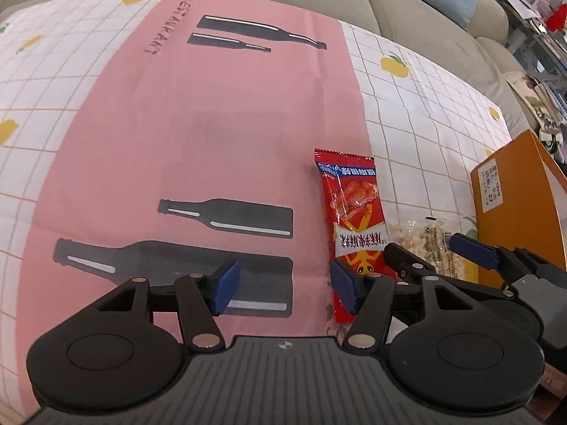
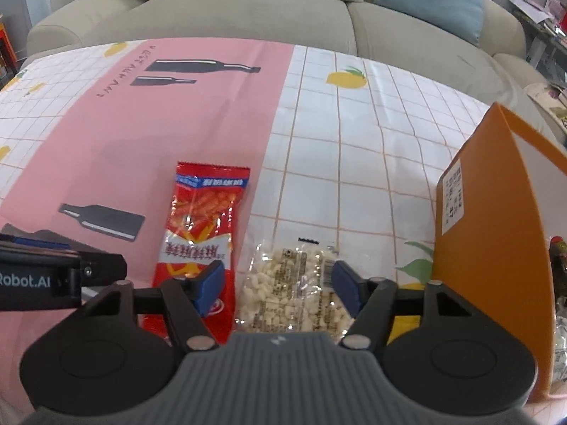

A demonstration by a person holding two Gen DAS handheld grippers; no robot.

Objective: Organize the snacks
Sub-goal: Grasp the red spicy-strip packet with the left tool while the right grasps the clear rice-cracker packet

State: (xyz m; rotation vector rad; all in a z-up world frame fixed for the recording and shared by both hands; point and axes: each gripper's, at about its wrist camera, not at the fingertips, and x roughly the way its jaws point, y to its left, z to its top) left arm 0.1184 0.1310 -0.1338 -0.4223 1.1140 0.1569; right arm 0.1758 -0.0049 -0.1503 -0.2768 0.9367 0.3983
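Observation:
A red snack packet (image 1: 356, 219) lies flat on the pink strip of the tablecloth; it also shows in the right wrist view (image 2: 202, 233). A clear bag of pale puffed pieces (image 2: 294, 283) lies just right of it, also in the left wrist view (image 1: 425, 244). My left gripper (image 1: 283, 288) is open and empty, low over the cloth, its right finger beside the red packet's near end. My right gripper (image 2: 278, 283) is open, its fingers straddling the clear bag from above. An orange box (image 2: 496, 233) stands open at the right.
The table wears a white checked cloth with lemons (image 2: 354, 134) and a pink strip with printed bottles (image 1: 212, 124). A beige sofa (image 2: 248, 17) with cushions lies beyond the far edge. Other wrapped items (image 2: 558, 283) sit inside the orange box (image 1: 514, 212).

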